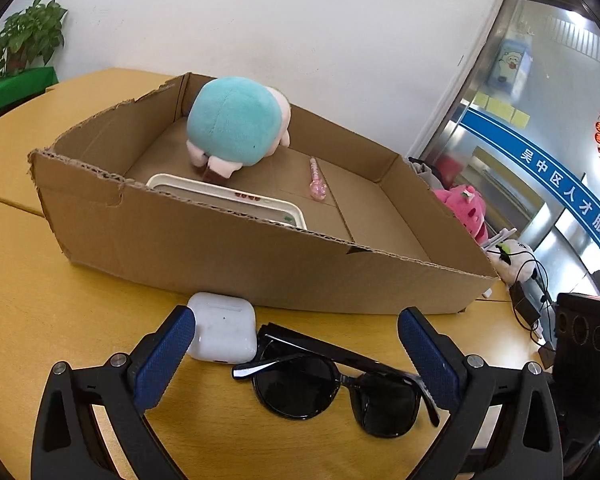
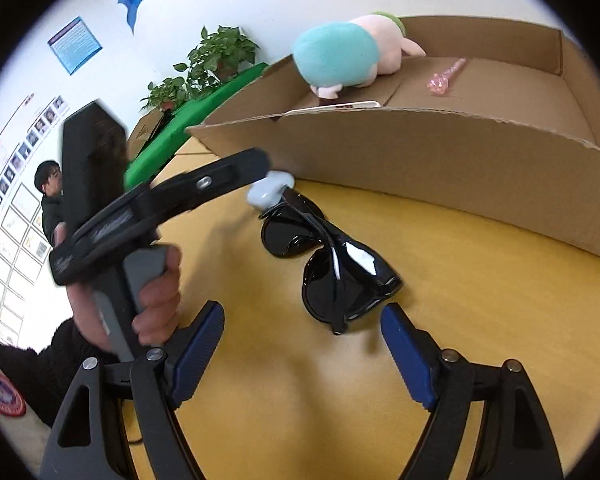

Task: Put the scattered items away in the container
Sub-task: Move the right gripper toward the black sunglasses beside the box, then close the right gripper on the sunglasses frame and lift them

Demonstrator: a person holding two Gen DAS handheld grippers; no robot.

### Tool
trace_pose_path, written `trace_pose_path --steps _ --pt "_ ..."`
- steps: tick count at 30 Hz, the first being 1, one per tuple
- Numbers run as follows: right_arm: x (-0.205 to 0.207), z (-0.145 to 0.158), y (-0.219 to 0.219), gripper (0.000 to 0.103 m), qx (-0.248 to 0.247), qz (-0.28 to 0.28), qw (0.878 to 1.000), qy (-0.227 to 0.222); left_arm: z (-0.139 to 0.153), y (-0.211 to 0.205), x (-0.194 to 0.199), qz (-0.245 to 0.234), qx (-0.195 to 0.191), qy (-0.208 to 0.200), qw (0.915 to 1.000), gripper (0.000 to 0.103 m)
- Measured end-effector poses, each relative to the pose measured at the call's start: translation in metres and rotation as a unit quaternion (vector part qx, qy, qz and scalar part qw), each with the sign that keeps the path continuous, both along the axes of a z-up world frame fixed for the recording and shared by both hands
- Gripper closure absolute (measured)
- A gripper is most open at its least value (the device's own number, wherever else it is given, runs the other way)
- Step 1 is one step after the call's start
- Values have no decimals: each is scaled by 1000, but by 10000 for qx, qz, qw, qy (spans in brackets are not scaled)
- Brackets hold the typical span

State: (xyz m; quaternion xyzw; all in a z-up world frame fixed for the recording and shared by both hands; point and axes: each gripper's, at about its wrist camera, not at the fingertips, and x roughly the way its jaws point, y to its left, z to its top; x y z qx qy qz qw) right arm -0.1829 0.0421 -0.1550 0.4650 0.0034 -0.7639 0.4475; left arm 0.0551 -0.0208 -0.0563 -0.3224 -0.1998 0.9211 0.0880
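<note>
Black sunglasses (image 1: 336, 384) lie folded on the yellow table, just in front of the cardboard box (image 1: 220, 252). A white earbud case (image 1: 224, 332) sits beside them, against the left finger (image 1: 168, 348). My left gripper (image 1: 296, 320) is open over both, with the sunglasses between its fingers. In the right wrist view my right gripper (image 2: 302, 314) is open, its tips just short of the sunglasses (image 2: 328, 272). The earbud case (image 2: 270, 192) lies beyond them. The box (image 2: 440, 164) holds a teal plush (image 1: 236, 120), a white tray (image 1: 228, 196) and a pink pen (image 1: 316, 180).
A hand (image 2: 156, 300) holds the left tool, whose finger (image 2: 228, 174) reaches across the table. Right of the box lie a pink plush (image 1: 464, 208), a white plush (image 1: 512, 256) and cables (image 1: 528, 304). Potted plants (image 2: 216, 56) and a person (image 2: 50, 196) stand far off.
</note>
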Motion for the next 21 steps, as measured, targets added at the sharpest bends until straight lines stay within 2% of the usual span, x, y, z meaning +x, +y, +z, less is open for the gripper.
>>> trace_pose_path --steps 5,10,14,16,19,20,21 --pt "-12 6 -1 22 444 -387 9978 300 -2 9 1 -105 -159 -101 9998 0" --pt "-14 -7 -39 23 717 172 9965 388 -3 15 4 -164 -302 -239 9991 0" --pt "0 -13 -50 22 1103 318 9899 833 -7 17 9 -197 -365 -455 9981 0" --pt "7 -13 -49 27 1184 331 9881 921 -10 18 9 -272 -293 -588 9975 0" --pt "17 -11 -43 51 1236 219 9872 982 -15 21 5 -451 -109 -786 9958 0" --pt "18 -10 -40 65 1175 178 9886 924 -16 23 4 -493 -37 -854 9951 1" --pt "19 -10 -36 67 1070 110 9908 822 -16 24 4 -513 -13 -852 9950 1"
